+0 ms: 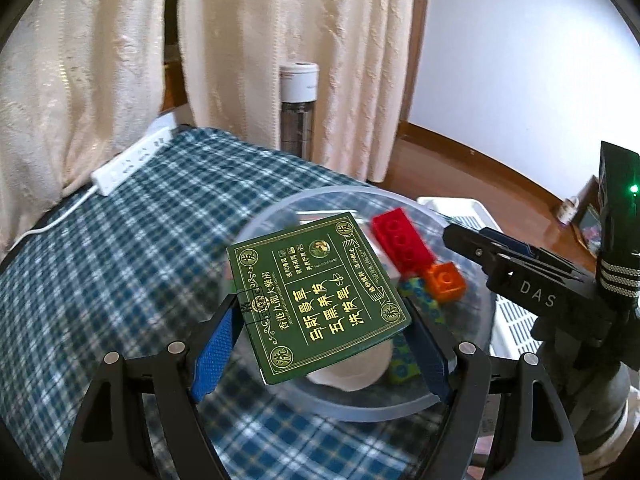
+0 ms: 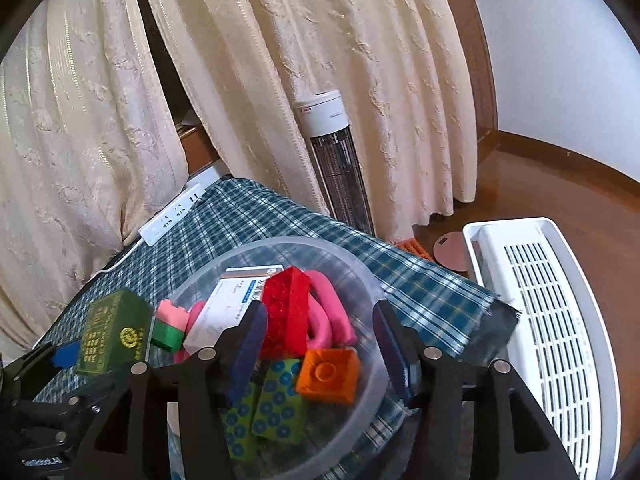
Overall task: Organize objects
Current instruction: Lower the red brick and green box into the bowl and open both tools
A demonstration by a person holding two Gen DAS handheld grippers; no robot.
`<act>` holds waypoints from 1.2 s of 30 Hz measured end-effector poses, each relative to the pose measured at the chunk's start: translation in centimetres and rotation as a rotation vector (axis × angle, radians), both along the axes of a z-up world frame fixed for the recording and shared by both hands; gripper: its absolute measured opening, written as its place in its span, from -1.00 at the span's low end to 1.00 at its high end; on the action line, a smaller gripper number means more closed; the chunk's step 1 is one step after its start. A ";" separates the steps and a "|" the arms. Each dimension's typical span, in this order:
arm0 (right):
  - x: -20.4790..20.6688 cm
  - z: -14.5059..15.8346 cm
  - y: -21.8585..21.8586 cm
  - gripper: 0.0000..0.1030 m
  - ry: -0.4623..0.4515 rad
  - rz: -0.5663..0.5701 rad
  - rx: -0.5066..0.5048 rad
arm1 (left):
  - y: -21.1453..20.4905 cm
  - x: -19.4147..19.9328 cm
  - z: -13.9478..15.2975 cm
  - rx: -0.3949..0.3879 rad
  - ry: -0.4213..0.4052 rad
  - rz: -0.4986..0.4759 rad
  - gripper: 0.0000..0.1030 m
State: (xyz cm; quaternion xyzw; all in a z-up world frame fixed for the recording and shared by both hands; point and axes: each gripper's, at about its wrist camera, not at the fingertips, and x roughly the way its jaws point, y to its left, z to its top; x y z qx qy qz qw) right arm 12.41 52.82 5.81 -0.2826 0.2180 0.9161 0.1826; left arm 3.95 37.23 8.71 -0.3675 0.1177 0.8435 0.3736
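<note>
Step in hand: I judge it to be dropping the green box (image 1: 318, 300) into the clear bowl (image 1: 348, 410), which stands on the checked tabletop (image 1: 120, 264).
Left hand-held gripper (image 1: 320, 344): I have it clamped on the green box across its width, jaws wide because the box is wide. The box hangs tilted over the near part of the bowl, above a pale round thing I cannot identify.
Right hand-held gripper (image 2: 320, 344): about half open, gripping nothing; it hovers over the bowl, the orange brick (image 2: 328, 372) and red brick (image 2: 288, 312) showing between and beyond its pads.
Bowl contents: red, orange and 2 green dotted bricks (image 2: 264, 412), a pink ring (image 2: 328, 312), a white card (image 2: 224, 308).
Doing it well: I would pull the right one clear first, centre the box over the bowl, lower it near the pile, then part the jaws fully.
Risk: released from here, the tilted box may catch the rim and slide out.
</note>
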 end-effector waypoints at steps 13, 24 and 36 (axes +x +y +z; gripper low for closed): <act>1.4 -0.3 1.1 0.18 0.008 -0.037 -0.018 | 3.4 1.1 -1.0 -0.002 -0.006 -0.098 0.55; 2.0 -0.5 1.5 0.19 0.004 -0.046 -0.024 | 4.3 1.1 -2.4 -0.012 -0.033 -0.136 0.56; 2.6 -0.2 1.1 0.30 0.002 -0.045 -0.023 | 3.4 1.2 -2.2 -0.021 -0.036 -0.097 0.57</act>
